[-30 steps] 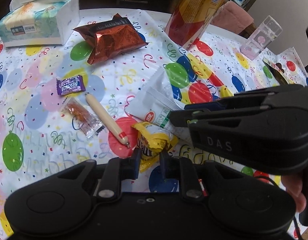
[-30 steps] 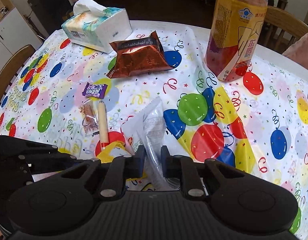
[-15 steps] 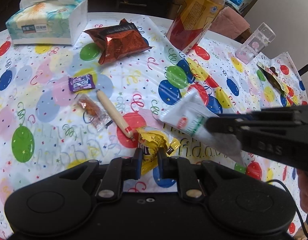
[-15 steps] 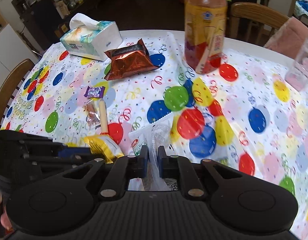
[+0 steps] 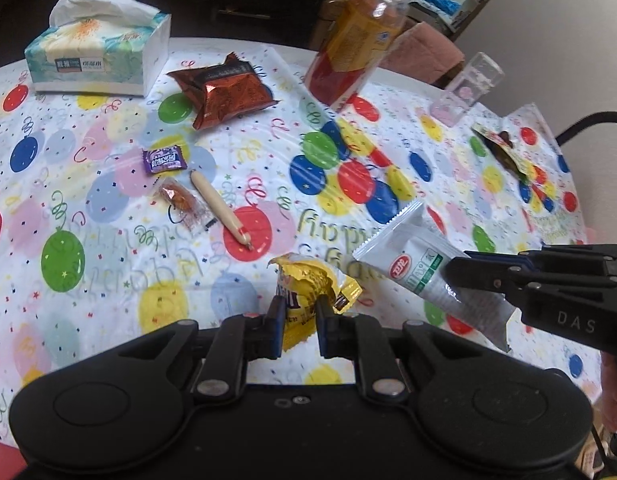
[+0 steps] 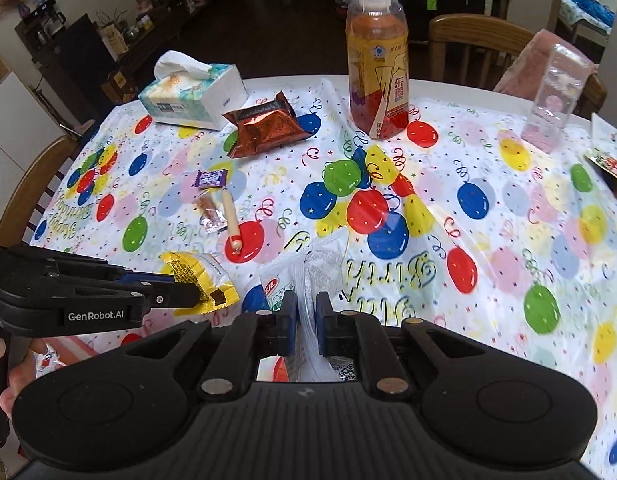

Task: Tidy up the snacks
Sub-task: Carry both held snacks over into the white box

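Observation:
My left gripper (image 5: 300,312) is shut on a crumpled yellow snack packet (image 5: 308,284), held above the table. The same yellow packet (image 6: 196,276) shows in the right wrist view with the left gripper (image 6: 196,294) on it. My right gripper (image 6: 306,312) is shut on a white snack packet (image 6: 304,276), lifted off the cloth. In the left wrist view the white packet (image 5: 408,264) hangs from the right gripper (image 5: 456,276). On the table lie a red-brown foil packet (image 5: 224,92), a purple candy (image 5: 164,159), a clear-wrapped orange snack (image 5: 182,202) and a beige stick (image 5: 220,208).
A tissue box (image 5: 96,60) stands far left, a tall orange drink bottle (image 6: 378,64) at the back, a clear plastic box (image 6: 556,96) to the right. Another wrapper (image 5: 504,152) lies far right. Wooden chairs (image 6: 468,36) ring the balloon-print tablecloth (image 6: 508,240).
Both grippers have risen and pulled back from the table with their packets. The white packet has left the cloth and moved right, away from the yellow one.

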Tool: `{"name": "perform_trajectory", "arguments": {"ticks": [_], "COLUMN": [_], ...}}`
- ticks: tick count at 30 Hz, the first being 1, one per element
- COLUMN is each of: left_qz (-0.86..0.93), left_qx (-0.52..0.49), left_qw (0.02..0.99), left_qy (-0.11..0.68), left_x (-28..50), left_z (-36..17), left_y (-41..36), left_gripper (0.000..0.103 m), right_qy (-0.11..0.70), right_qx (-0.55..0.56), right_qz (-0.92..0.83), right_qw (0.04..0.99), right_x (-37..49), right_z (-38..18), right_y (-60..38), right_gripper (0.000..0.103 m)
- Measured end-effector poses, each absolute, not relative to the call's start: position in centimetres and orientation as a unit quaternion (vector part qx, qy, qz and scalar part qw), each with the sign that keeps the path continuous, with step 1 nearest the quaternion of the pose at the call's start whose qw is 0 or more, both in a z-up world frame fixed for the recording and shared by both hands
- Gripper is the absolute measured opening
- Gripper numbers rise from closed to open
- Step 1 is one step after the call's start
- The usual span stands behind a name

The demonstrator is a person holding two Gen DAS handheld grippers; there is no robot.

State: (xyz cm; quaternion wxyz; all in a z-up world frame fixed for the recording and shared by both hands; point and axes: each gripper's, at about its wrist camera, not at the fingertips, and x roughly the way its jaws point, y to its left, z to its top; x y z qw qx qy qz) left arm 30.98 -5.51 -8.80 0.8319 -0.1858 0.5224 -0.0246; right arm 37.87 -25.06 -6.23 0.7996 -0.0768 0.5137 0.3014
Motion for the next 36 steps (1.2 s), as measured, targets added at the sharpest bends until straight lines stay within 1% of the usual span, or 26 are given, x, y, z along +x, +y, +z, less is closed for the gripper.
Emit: {"name": "perform_trajectory", "arguments": {"ticks": [13,19,21,22,23,28,36], "left_qz": [-0.070,-0.086,-0.092,-0.096,-0.099,-0.105,-0.111], "left_qx": [-0.166,-0.154,-0.151,-0.150,-0.150,-0.143,-0.136], "left_qw": [0.849,0.854,0.855,0.855,0.855,0.854,0.847], "left_qy": [0.496,0.490,0.488,0.487,0.486,0.489,0.501], "left_x": [25.0,21.5,20.4,19.8,19.3,17.0,13.4], "left_z": [-3.8,-2.3,-1.9,-1.7,-1.5,-1.4,-2.6], "left_y": [-5.1,-4.5,-4.3,-4.1,-3.9,-3.0,-0.9], "left_gripper": [0.012,0.012,0.009,0.002,0.000,0.000,0.000], "right_qy": [0.486,0.474,0.470,0.468,0.466,0.467,0.482], "right_qx": [-0.061,-0.054,-0.051,-0.049,-0.048,-0.045,-0.043], "right_qz": [0.289,0.287,0.287,0.288,0.288,0.289,0.303], "right_qw": [0.823,0.831,0.833,0.834,0.835,0.835,0.821], "right_x": [29.9,25.5,24.0,23.3,22.6,19.2,14.7], "right_z": [-0.9,0.8,1.3,1.6,1.8,1.7,0.0], "right_y": [-25.4,-25.0,-24.7,-24.6,-24.5,-23.3,-21.2], "right_gripper": [0.010,0.010,0.010,0.010,0.010,0.010,0.010]}}
